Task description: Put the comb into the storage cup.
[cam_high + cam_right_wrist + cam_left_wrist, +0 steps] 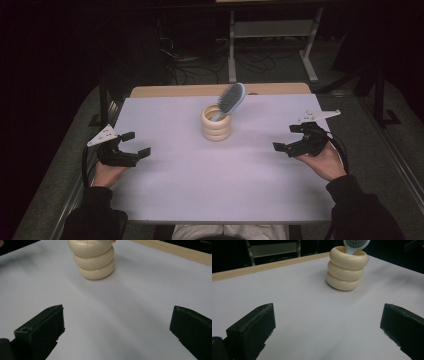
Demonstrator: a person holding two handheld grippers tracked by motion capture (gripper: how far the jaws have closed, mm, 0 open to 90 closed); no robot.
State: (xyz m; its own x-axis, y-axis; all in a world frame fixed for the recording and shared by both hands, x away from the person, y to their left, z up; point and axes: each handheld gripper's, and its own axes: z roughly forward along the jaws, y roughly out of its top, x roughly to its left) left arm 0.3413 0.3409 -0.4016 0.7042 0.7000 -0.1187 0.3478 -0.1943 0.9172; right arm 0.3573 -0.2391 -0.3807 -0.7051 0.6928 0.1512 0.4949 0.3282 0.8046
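Holder: a cream ringed holder (216, 123) is seen upright on the worktop (215, 180), nearer the far edge, about midway between the side edges.
Hairbrush: a blue hairbrush (230, 99) is stood handle-down in the holder; its long axis is tilted up toward the far right corner.
Left gripper (131, 144): held wide open near the left edge, nothing grasped.
Right gripper (291, 137): held wide open near the right edge, nothing grasped.
Key relation: the holder lies ahead and inward of both grippers, well apart from each; the brush head leans toward the right gripper's side, so that hand is judged slightly better placed.
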